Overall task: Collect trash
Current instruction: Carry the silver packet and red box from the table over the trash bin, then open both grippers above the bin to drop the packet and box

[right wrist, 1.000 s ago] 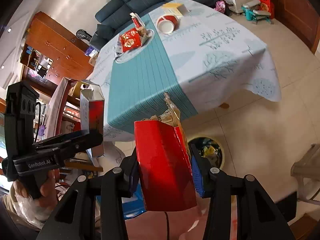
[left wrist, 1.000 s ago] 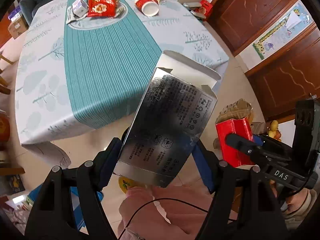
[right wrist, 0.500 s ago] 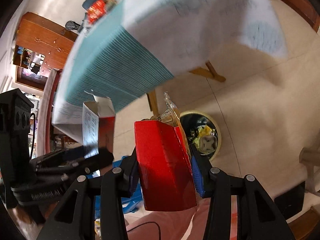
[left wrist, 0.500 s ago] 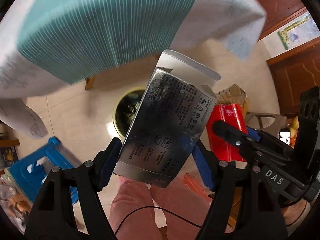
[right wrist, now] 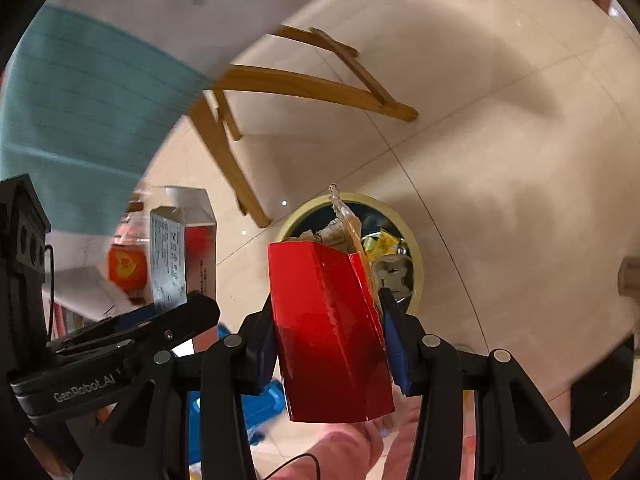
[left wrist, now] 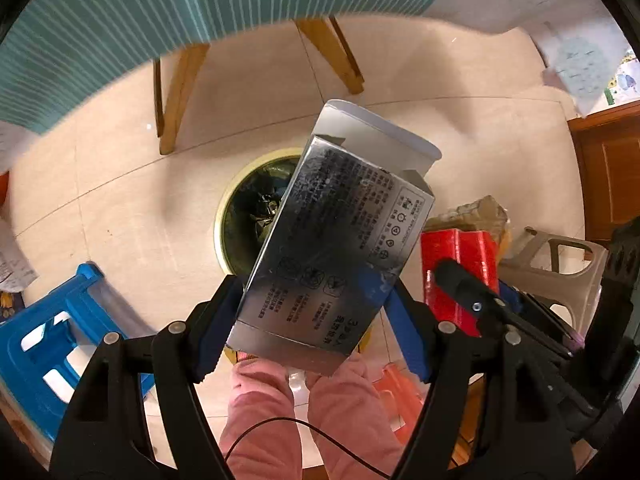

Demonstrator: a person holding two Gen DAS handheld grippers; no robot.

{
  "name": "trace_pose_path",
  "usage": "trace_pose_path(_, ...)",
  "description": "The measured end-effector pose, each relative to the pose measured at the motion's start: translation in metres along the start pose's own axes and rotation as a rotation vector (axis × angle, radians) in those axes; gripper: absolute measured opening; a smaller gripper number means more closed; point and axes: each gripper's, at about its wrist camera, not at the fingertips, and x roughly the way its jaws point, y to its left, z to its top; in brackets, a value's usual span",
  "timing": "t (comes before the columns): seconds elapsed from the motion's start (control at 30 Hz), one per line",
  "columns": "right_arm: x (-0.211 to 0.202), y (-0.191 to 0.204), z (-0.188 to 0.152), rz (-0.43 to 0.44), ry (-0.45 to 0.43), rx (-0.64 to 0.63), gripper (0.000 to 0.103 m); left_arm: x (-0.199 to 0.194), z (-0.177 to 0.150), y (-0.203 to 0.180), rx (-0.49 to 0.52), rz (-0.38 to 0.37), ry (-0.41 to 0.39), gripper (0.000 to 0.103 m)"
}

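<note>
place: home dining room | cues: clothed table (left wrist: 120, 20), tiled floor (left wrist: 460, 60), plastic stool (left wrist: 44, 340), waste bin (right wrist: 416, 256)

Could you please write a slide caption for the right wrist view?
Right gripper holds a red box of scraps above the floor bin; left gripper holds a silver box alongside.

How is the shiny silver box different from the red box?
The silver box is mirror-shiny with black print; the red box is plain glossy red. The silver box's flap stands open and looks empty; the red box has wrappers poking out. Both are gripped above the trash bin.
</note>
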Motion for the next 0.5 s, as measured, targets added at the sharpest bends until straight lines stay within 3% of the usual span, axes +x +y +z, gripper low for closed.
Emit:
trace_pose_path(0.3, 0.056, -0.031, 0.0, -0.035, 0.04, 0.059, 0.046, 0.06, 0.015, -0.007, -0.001, 0.016, 0.029, 0.07)
trace_pose_path(0.5, 0.082, -0.028, 0.005, -0.05, 0.067, 0.037, 0.046, 0.081, 0.023, 0.005, -0.051, 0.023, 0.063, 0.074)
